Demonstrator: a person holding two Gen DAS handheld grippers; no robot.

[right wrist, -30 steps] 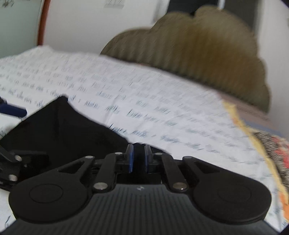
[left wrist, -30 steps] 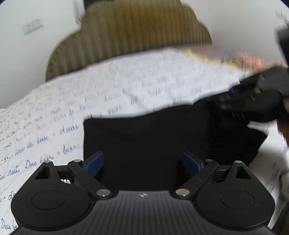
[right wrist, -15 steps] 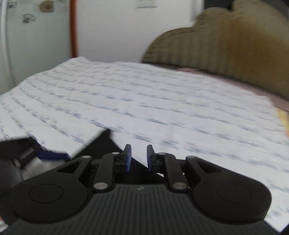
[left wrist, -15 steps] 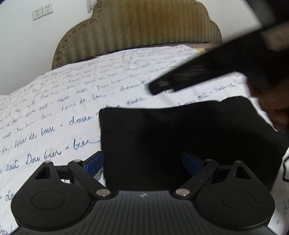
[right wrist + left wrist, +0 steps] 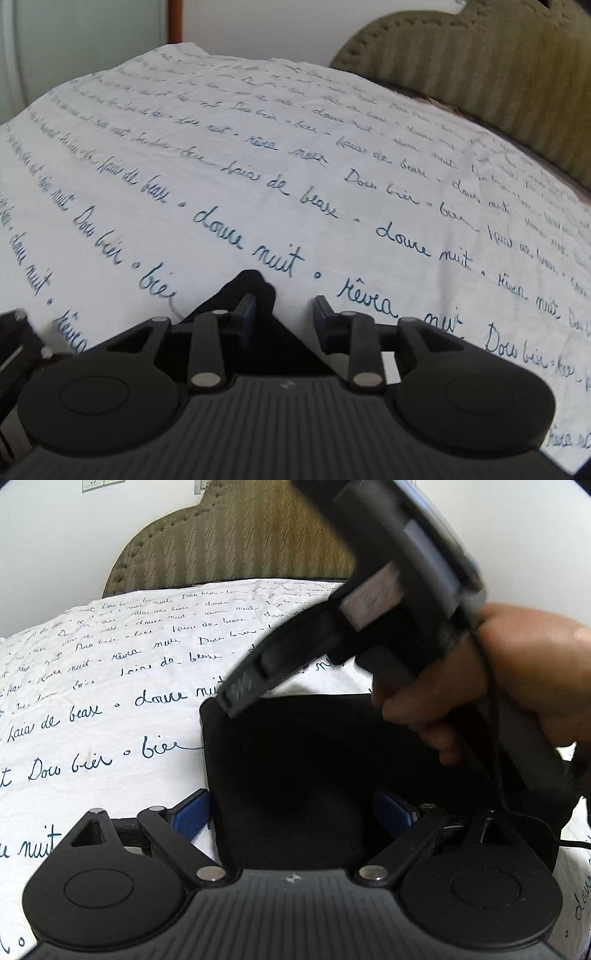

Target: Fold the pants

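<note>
Right gripper, jaws opening over the far-left corner of the folded black pants on the bedsheet, which we release there while our left gripper waits spread.

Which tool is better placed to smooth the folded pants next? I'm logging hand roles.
Left, probably: the left tool hangs open directly over the black pants, while the right tool, jaws opening, sits at a corner.
</note>
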